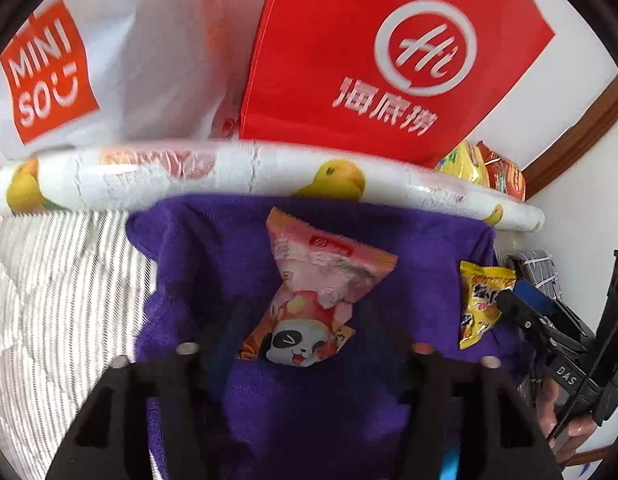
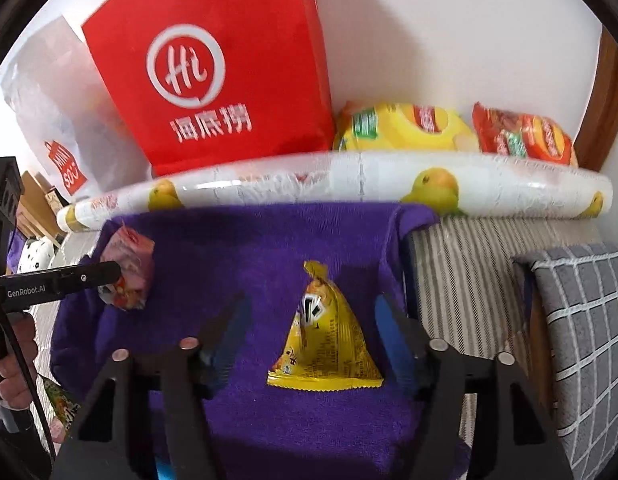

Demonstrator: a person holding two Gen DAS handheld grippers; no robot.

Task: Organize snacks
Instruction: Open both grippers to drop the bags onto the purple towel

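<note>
Panda snack packet (image 1: 309,292) loose between the parted left tongs (image 1: 305,320).

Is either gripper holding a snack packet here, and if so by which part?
Nothing is held. The pink panda packet lies between the open left gripper; the yellow packet lies between the open right gripper. No pads touch either.

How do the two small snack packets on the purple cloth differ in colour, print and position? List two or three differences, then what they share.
The pink packet carries a cartoon panda; the yellow packet shows dark lettering. The pink packet lies between the left gripper's open jaws; the yellow packet lies between the right gripper's. Both lie on the purple cloth, unheld, sealed, with crimped ends.
</note>
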